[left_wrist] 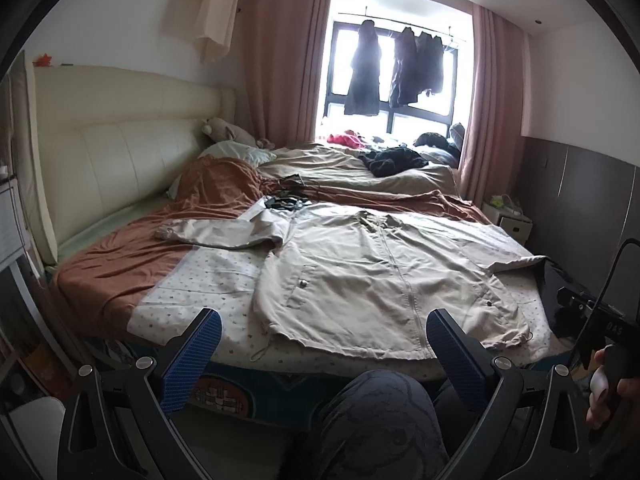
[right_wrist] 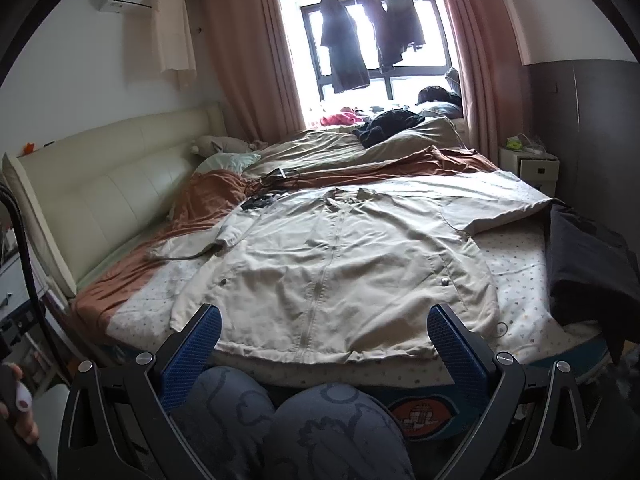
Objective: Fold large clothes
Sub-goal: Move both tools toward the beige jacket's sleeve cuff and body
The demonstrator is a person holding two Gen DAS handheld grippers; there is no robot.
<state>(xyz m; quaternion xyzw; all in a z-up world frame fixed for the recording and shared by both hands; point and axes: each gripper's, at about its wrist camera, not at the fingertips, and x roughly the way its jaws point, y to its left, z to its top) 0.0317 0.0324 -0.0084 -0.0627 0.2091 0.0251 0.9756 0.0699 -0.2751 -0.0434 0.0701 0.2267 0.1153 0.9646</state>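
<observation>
The left hand-held gripper (left_wrist: 320, 354) hangs spread and empty off the bed's (left_wrist: 100, 276) near edge, likely so the beige jacket (left_wrist: 384, 276) can be surveyed; it lies zipped, front up, hem along that edge, its left sleeve bent toward the headboard, ready for folding. The right hand-held gripper (right_wrist: 324, 346) is likewise spread, holding nothing, and its body reads "OAS"; dark folded clothing (right_wrist: 588, 264) sits at the bed's right edge.

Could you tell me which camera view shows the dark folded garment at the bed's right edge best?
The right wrist view: the dark folded garment lies fully in sight beside the beige jacket. The left wrist view catches only a strip of it, partly behind the other gripper.
</observation>
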